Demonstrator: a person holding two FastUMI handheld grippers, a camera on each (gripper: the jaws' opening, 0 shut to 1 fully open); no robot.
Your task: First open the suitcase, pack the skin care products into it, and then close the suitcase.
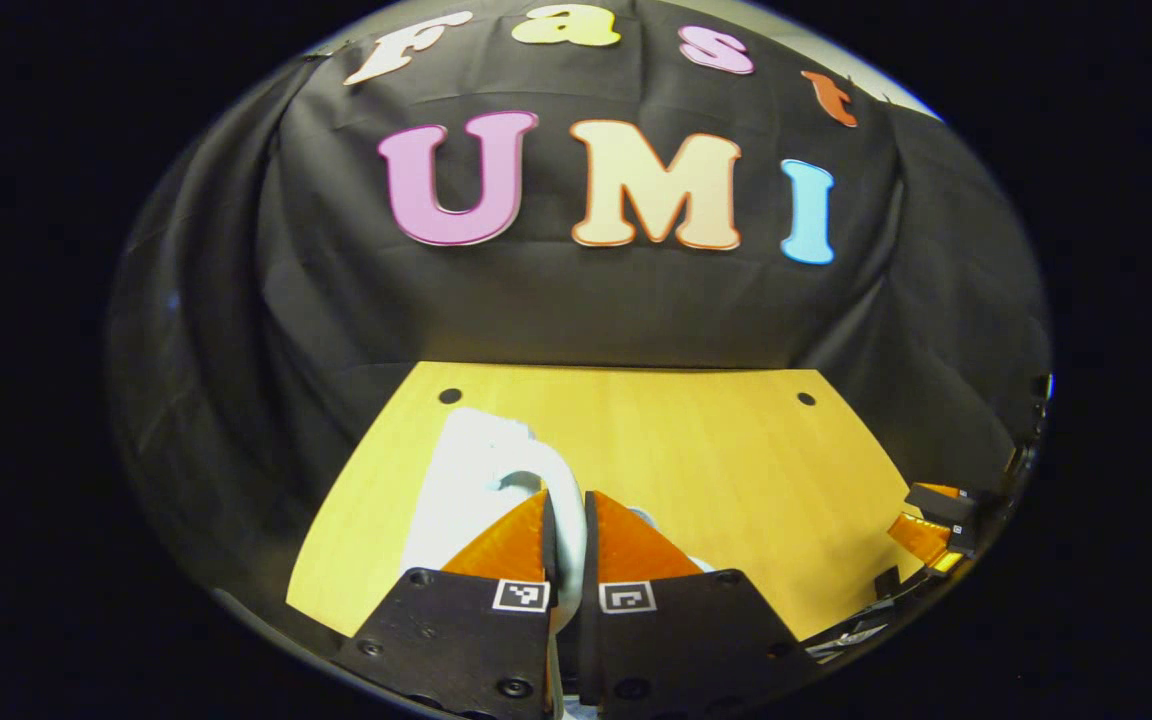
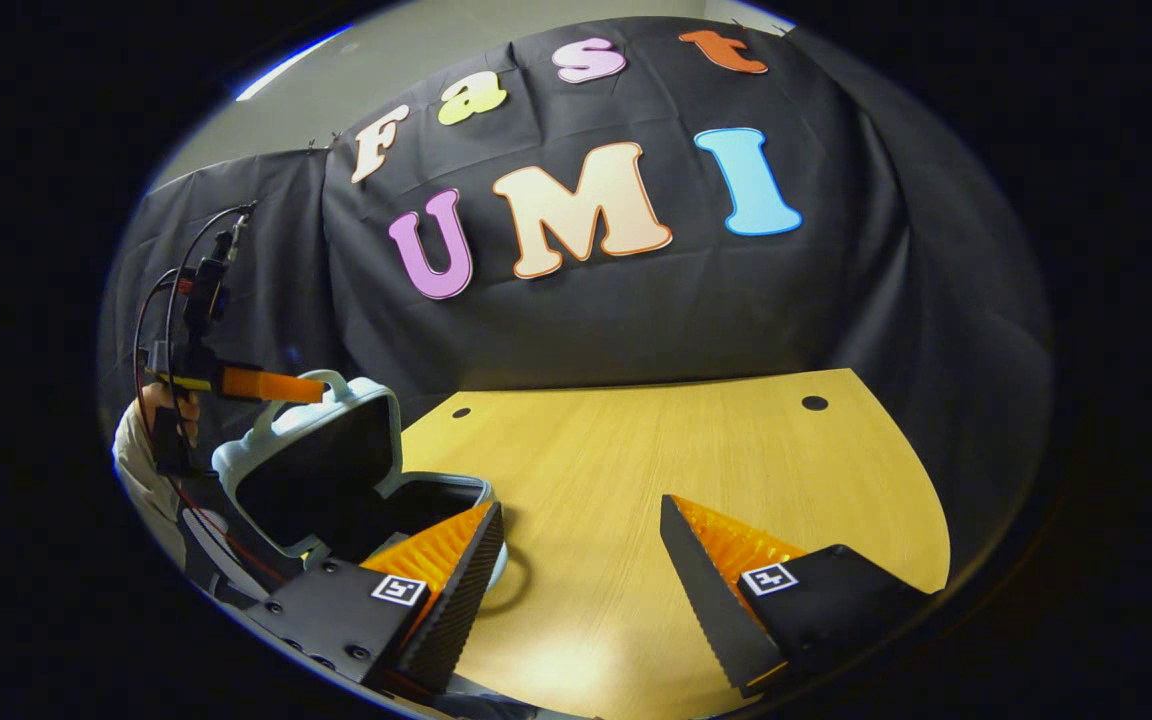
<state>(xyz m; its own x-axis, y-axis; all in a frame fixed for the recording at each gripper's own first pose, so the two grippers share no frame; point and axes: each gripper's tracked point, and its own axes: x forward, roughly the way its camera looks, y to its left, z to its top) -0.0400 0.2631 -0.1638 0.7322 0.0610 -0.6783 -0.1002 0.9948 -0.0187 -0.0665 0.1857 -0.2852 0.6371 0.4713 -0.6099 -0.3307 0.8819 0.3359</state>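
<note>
- left gripper view: left gripper (image 1: 566,520) at bottom centre, orange fingers nearly together, clamped on the white handle (image 1: 548,480) of the suitcase lid (image 1: 466,490)
- the white lid runs up from the fingers toward centre left of the frame, seen from its outer side, over the wooden table (image 1: 716,450)
- right gripper (image 1: 936,530) sits at the far right edge of this view, small, low over the table; its jaw state can't be read from here
- right gripper view: right gripper (image 2: 586,560) at bottom centre, fingers wide apart, nothing between them, bare table (image 2: 636,470) in the gap
- suitcase (image 2: 336,480) at lower left of the frame, open; lid (image 2: 311,470) tilted up, dark lining showing, base (image 2: 446,500) lying on the table just behind the right gripper's left-hand finger
- left gripper (image 2: 266,385) at left of frame, orange fingers on the handle at the lid's top edge, a hand (image 2: 171,410) holding it, cables looping above
- black cloth wall (image 2: 636,300) behind the table in both views
</note>
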